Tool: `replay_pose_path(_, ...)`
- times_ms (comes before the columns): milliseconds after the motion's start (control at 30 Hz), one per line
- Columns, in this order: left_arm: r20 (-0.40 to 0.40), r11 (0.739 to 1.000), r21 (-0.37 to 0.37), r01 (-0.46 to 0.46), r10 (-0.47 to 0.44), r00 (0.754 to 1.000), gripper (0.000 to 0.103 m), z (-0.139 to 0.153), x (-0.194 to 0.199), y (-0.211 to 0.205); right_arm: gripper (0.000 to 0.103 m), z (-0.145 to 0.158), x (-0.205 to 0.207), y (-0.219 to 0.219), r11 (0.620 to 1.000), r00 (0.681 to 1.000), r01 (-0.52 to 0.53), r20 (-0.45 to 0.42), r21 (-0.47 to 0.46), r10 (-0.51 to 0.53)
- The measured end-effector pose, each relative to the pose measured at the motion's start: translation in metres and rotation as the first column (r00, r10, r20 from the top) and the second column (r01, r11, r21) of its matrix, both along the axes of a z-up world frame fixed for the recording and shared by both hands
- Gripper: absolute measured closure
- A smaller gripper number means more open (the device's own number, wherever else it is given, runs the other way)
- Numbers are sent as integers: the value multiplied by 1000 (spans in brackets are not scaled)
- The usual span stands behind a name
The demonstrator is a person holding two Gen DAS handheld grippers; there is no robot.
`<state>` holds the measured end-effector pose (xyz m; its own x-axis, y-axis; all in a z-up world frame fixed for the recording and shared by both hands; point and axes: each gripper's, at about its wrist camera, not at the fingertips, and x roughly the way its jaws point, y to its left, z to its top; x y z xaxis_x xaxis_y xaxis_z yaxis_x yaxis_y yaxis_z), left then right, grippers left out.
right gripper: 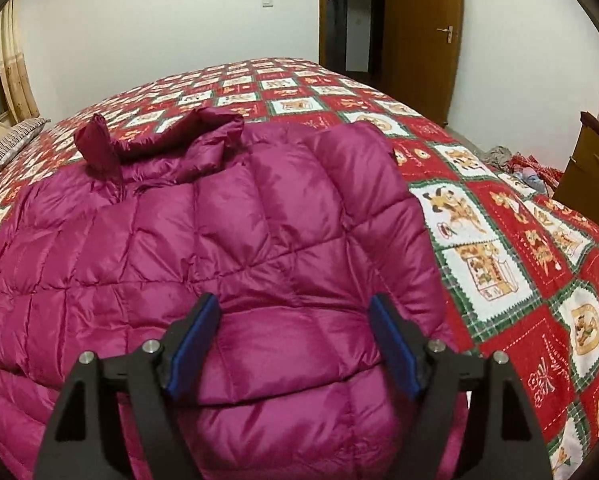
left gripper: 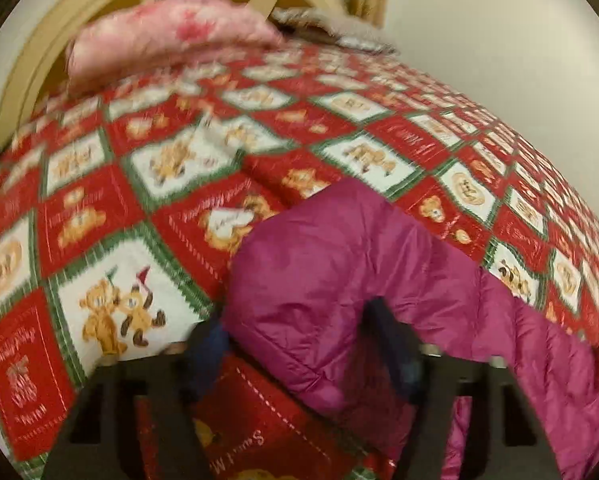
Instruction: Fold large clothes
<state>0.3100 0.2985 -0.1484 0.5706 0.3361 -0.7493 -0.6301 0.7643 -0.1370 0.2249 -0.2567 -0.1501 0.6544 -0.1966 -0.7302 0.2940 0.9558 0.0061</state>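
Observation:
A magenta quilted down jacket (right gripper: 227,240) lies spread on a bed with a red, white and green bear-print bedspread (right gripper: 499,248). Its hood (right gripper: 159,136) is bunched at the far end. My right gripper (right gripper: 295,312) is open, its blue-padded jaws wide apart just above the jacket's near part. In the left wrist view a puffy end of the jacket (left gripper: 339,264) drapes over my left gripper (left gripper: 299,332). One dark finger (left gripper: 387,344) shows through the folds and the other is at the jacket's left edge. The view is motion-blurred, and whether the fabric is clamped is unclear.
A pink pillow (left gripper: 167,40) and a grey patterned pillow (right gripper: 11,140) lie by the beige headboard (left gripper: 39,60). A wooden door (right gripper: 419,40) stands past the bed's far end. A brown cabinet (right gripper: 591,172) and crumpled items (right gripper: 515,164) lie to the right.

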Motion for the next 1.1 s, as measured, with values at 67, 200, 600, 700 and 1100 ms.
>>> replay_pose_path(67,42,997,-30,75,-73,996,84,4,0,-5,23,0,0,0,1000,1000,0,2,4,0)
replay_pose_path(200,106,991,37,127,-130,986,89,35,-5,-24,23,-1,0,-2,1000,1000,-1,6,19,1)
replay_pose_path(600,318,655,397,643,-755,573,89,178,-64,-280,23,-1,-3,-6,998,1000,1,31,56,-3)
replay_pose_path(700,279,524,404,750,-851,444,89,169,-72,-351,23,-1,-5,-9,997,999,2,44,77,-5)
replay_pose_path(1100,95,341,128,931,-939,331,47,75,-68,-453,23,-1,-10,-19,987,996,0,89,159,-14)
